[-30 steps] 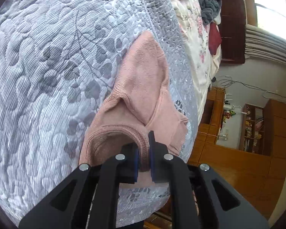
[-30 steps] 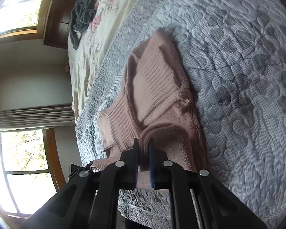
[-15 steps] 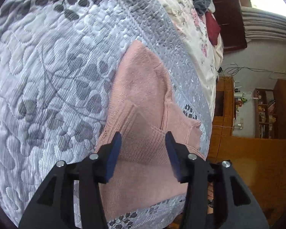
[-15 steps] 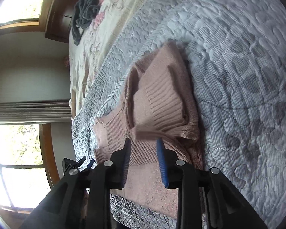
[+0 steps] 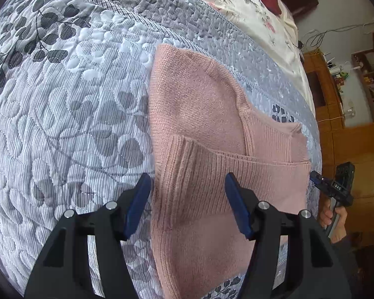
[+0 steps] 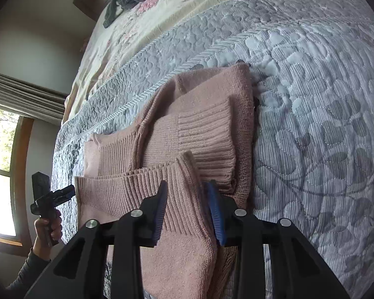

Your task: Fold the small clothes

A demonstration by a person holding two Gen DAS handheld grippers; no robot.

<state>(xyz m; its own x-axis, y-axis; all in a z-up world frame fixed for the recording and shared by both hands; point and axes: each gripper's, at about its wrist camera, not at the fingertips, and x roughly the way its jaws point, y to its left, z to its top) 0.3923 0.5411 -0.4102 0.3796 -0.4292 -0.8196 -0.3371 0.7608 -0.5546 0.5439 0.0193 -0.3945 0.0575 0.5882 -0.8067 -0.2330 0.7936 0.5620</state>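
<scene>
One pink knit sweater (image 5: 207,114) lies partly folded on the quilted grey bedspread (image 5: 69,114) of the bed, near its edge, with a ribbed cuff and hem laid across the body. Expect it to handle light, soft and floppy: it will sag from any single pinch and the loose knit may stretch, though the rough yarn should not slip between the pads. You would do best to take it at the doubled ribbed edges, which look thicker and firmer than the plain body, one gripper at each corner of a fold.

Your left gripper (image 5: 187,204) hangs spread wide over the ribbed band, holding nothing. Your right gripper (image 6: 188,209) is also parted, its pads either side of a ribbed fold without pinching it; whether they brush the cloth is hard to tell.

A second ago both were clamped on the knit; half a second ago they had let go. Since then both have opened wider and the sweater has settled flatter.
</scene>
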